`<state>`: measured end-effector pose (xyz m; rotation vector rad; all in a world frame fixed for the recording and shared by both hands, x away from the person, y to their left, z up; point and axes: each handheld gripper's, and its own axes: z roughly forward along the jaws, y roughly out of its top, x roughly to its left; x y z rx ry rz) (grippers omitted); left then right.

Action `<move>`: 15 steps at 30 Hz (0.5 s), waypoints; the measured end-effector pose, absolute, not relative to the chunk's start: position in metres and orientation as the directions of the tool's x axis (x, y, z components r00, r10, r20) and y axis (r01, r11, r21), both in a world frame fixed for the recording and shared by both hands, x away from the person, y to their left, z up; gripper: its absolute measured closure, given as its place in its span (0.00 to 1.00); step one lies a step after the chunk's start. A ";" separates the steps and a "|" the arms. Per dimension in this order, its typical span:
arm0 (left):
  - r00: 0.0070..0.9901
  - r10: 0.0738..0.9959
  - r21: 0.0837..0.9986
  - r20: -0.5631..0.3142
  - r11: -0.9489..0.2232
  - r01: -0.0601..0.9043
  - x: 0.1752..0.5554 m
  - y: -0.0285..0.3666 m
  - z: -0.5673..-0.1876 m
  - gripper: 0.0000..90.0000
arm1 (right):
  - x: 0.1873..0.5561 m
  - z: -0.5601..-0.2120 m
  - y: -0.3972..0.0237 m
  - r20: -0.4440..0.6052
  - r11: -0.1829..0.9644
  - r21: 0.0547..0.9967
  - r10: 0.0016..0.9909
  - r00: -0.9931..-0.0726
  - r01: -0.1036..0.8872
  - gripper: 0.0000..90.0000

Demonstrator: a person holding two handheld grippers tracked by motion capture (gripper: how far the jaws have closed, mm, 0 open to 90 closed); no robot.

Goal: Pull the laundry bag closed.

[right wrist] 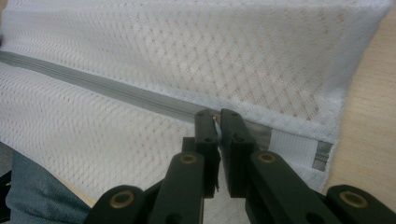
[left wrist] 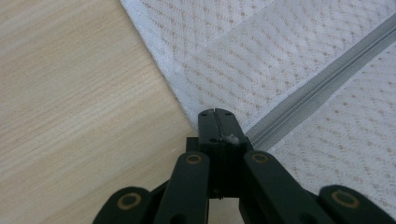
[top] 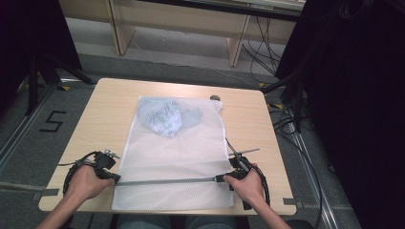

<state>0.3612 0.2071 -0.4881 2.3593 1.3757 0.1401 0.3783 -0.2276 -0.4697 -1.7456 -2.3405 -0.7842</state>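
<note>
Two claws pinch the mesh bag's (top: 176,157) grey zipper (top: 165,181): left claw (left wrist: 218,114) at one end, right claw (right wrist: 218,116) opposite.

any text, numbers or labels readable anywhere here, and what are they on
"5": a black numeral marked on the grey floor left of the table.
The garment inside the mesh laundry bag carries a pale pattern, too blurred to tell whether it is lettering.
No readable marks on the zipper, the left gripper or the right gripper.
</note>
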 end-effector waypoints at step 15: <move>0.510 0.852 0.390 -0.114 -0.434 0.812 0.361 0.207 -0.488 1.00 | 0.377 -0.468 -0.237 0.402 0.174 0.341 0.861 -0.310 0.924 0.97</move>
